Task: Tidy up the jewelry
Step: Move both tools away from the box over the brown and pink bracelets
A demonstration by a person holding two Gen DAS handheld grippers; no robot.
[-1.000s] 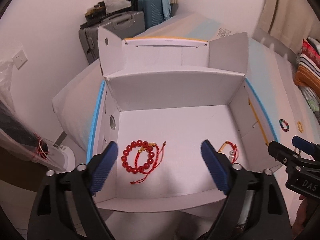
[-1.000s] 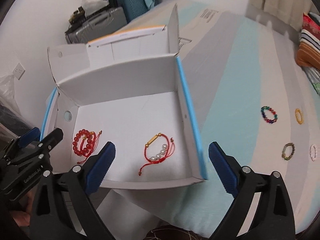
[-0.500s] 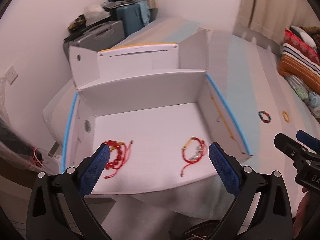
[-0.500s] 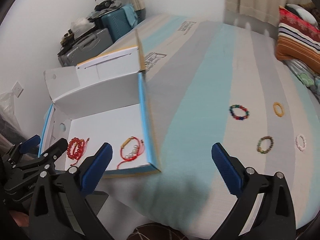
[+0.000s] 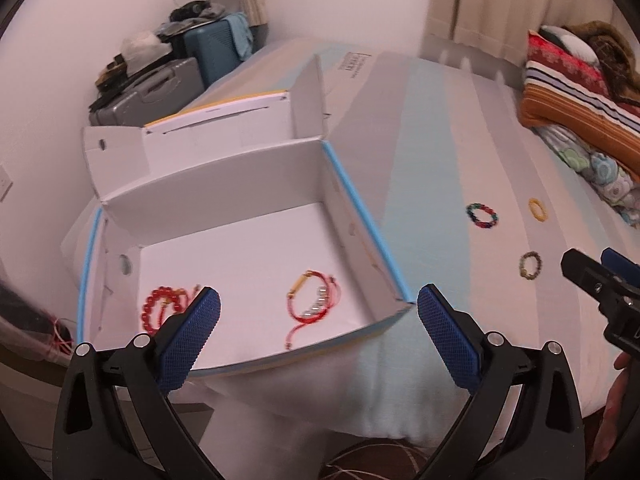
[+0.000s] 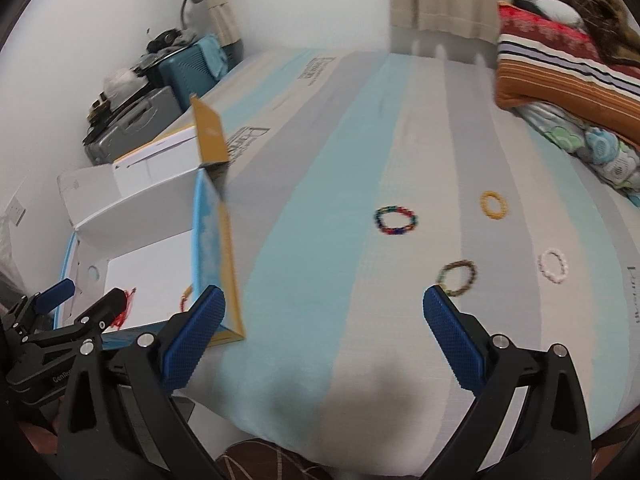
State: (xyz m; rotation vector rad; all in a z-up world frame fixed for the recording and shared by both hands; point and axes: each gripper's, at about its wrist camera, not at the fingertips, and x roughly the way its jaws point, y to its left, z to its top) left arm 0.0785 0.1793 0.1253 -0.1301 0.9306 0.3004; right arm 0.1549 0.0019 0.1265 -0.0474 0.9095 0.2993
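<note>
Both my grippers stand spread wide and hold nothing. My left gripper point(image 5: 318, 312) hangs over the near edge of the open white box point(image 5: 348, 216), where the red bead bracelet point(image 5: 160, 306) lies just beyond my left finger and the red cord bracelet with pearls point(image 5: 314, 306) sits between my fingers. My right gripper point(image 6: 324, 314) faces the striped bedspread point(image 6: 320, 184); the brown bead bracelet point(image 6: 458, 276) lies just past my right fingertip, the multicolour bracelet point(image 6: 396, 220), yellow ring point(image 6: 494, 205) and pale pink one point(image 6: 554, 266) farther off.

Risk: on soft fabric my pads could pinch cloth along with beads, or push a loop away.

A second ago both grippers looked into the box; they have since swung right, toward the loose pieces.
</note>
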